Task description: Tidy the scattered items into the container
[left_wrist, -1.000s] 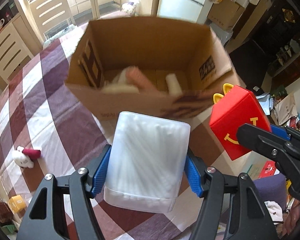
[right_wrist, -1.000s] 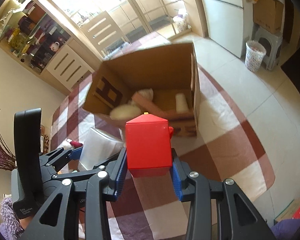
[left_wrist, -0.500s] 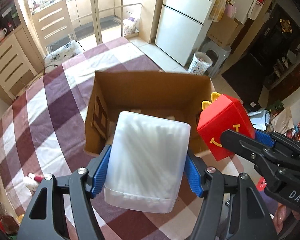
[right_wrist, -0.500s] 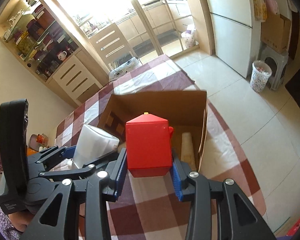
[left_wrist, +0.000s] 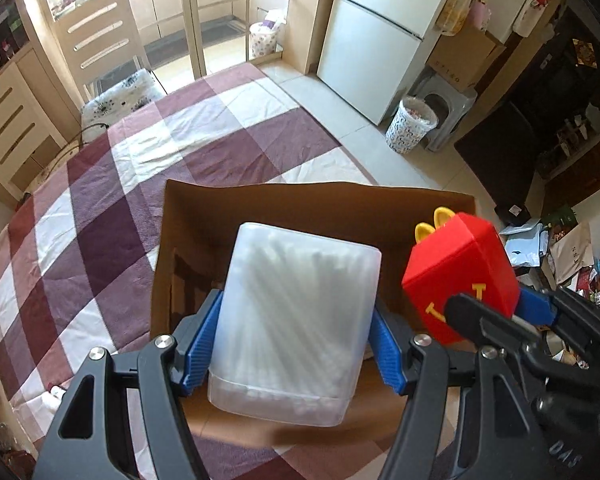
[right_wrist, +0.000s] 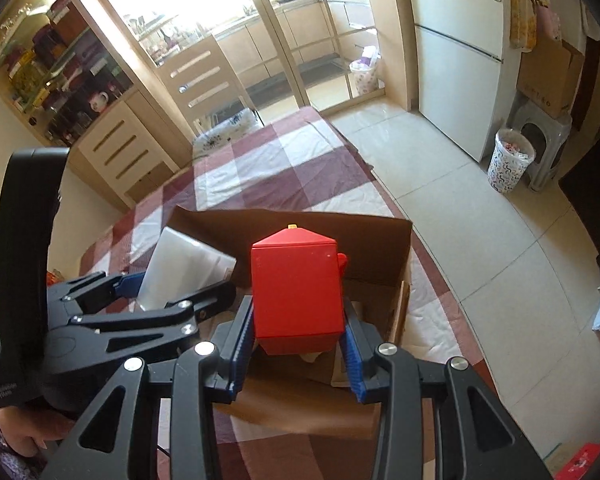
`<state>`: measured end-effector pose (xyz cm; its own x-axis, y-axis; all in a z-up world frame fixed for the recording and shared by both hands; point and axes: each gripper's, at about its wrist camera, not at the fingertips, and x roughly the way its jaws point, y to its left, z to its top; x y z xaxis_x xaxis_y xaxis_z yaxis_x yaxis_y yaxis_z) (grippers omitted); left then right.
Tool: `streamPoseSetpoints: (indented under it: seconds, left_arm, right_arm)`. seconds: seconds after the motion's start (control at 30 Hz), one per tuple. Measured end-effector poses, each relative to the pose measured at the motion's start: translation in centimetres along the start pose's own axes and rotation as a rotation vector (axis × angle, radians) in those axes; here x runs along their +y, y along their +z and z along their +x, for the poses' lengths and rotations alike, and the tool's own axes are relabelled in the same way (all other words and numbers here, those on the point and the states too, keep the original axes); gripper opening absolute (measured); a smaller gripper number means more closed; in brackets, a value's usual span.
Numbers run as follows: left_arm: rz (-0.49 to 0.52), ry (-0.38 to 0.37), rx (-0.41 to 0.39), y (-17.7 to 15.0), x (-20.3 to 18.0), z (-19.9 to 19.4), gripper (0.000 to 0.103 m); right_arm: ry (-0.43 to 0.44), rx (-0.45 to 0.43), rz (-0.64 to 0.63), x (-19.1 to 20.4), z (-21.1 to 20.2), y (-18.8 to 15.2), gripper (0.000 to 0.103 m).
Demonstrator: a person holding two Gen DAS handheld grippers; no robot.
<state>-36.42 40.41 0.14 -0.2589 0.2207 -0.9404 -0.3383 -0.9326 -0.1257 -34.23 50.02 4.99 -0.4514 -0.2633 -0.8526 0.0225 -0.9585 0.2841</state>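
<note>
My left gripper [left_wrist: 296, 344] is shut on a translucent white plastic box of cotton swabs [left_wrist: 296, 320] and holds it over the open cardboard box [left_wrist: 260, 200]. My right gripper [right_wrist: 298, 348] is shut on a red house-shaped toy box [right_wrist: 296, 292] with yellow handles, also above the cardboard box [right_wrist: 300, 224]. The red box [left_wrist: 460, 276] and the right gripper show at the right of the left wrist view. The swab box [right_wrist: 184, 264] and left gripper show at the left of the right wrist view. The box's contents are mostly hidden.
The cardboard box stands on a table with a purple and white checked cloth [left_wrist: 120, 200]. A chair [left_wrist: 108, 52] stands at the far end. The table's right edge drops to a tiled floor [right_wrist: 480, 220] with a fridge [left_wrist: 380, 32] and a bin [left_wrist: 410, 124].
Both grippers have moved forward and up with their loads, from in front of the cardboard box to above its opening. The view now looks down over the box's far wall.
</note>
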Motion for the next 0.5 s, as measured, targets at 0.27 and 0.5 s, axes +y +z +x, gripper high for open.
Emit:
streamPoseSetpoints:
  seconds: [0.27, 0.5]
  left_arm:
    - [-0.011, 0.006, 0.050, 0.2, 0.9, 3.3, 0.069]
    - [0.027, 0.054, 0.049, 0.0, 0.8, 3.9, 0.069]
  right_arm:
    - [-0.064, 0.048, -0.044, 0.1, 2.7, -0.3, 0.040]
    - [-0.090, 0.077, -0.062, 0.4, 3.8, -0.8, 0.040]
